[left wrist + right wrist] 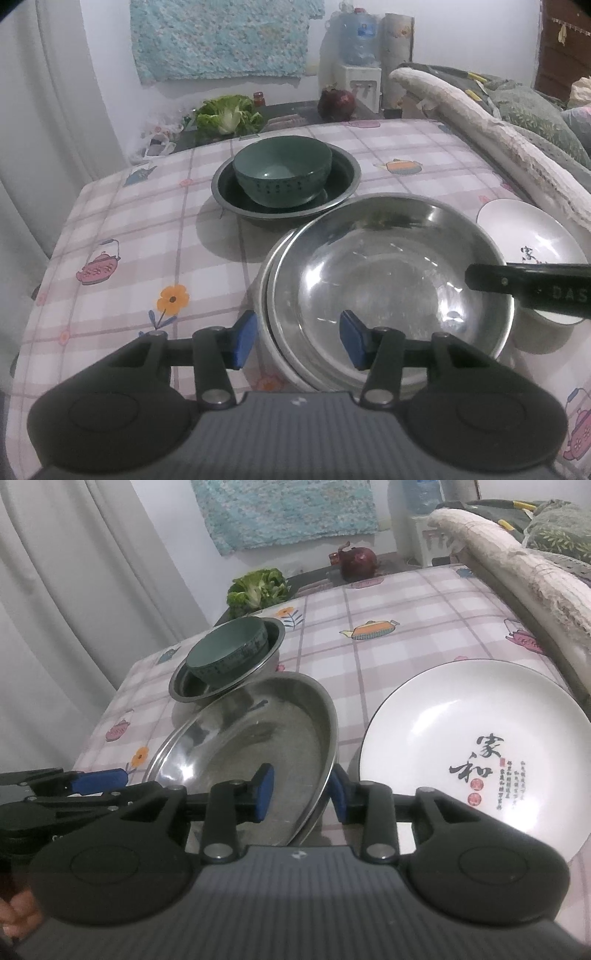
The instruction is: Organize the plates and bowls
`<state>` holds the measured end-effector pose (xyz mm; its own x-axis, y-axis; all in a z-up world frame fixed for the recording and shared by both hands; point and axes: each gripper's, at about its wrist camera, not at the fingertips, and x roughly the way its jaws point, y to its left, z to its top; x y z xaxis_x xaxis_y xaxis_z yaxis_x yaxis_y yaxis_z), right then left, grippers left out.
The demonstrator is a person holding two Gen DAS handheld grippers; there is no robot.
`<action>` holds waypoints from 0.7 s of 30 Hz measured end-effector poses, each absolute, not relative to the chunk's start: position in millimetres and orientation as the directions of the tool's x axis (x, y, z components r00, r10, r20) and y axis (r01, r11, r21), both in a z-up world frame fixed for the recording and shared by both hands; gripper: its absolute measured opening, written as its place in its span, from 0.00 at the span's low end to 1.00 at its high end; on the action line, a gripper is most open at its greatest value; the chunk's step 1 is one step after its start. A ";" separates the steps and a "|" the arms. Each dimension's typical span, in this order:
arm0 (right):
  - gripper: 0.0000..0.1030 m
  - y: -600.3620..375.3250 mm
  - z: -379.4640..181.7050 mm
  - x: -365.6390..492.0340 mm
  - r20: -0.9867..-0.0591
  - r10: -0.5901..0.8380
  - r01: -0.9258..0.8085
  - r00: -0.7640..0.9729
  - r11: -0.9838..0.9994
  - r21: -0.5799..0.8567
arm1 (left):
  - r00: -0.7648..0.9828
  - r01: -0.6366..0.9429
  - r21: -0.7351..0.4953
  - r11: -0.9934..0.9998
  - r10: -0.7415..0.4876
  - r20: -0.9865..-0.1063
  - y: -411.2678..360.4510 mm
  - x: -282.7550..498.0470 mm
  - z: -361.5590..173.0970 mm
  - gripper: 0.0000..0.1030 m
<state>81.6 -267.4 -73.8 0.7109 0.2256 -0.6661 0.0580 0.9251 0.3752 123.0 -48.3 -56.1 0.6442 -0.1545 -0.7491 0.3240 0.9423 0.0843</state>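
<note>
The left gripper [298,341] and right gripper [301,794] both straddle the steel plate's [388,273] rim, jaws narrow, not pinching.

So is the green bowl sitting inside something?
Yes. The green bowl sits upright inside a dark metal basin, whose rim rings it all round.

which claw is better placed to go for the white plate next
Right, probably. The right claw straddles the steel bowl rim directly beside the white plate. The left claw sits at the bowl's far side, away from the plate.
</note>
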 end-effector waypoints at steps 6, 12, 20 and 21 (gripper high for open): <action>0.32 -271.6 -68.2 68.3 -0.655 0.238 0.076 0.717 0.907 0.414 | 0.679 0.294 0.072 0.953 -0.155 -0.718 -34.9 120.3 -50.7 0.55; 0.32 -275.1 -67.7 43.7 -0.641 0.280 0.108 0.715 0.861 0.496 | 0.660 0.262 0.017 0.965 -0.166 -0.732 -14.6 130.4 -57.2 0.56; 0.32 -278.5 -88.9 37.3 -0.654 0.275 0.199 0.705 0.807 0.555 | 0.621 0.293 -0.037 0.955 -0.220 -0.752 -17.8 145.8 -69.3 0.55; 0.32 -278.4 -90.4 38.9 -0.654 0.271 0.205 0.706 0.806 0.555 | 0.620 0.293 -0.034 0.955 -0.217 -0.754 -19.8 147.4 -70.8 0.54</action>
<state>38.9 -278.4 -90.4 0.7061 0.2714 -0.6541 0.2046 0.8061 0.5553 147.4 -19.8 -70.8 0.6202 -0.2175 -0.7537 0.2934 0.9554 -0.0342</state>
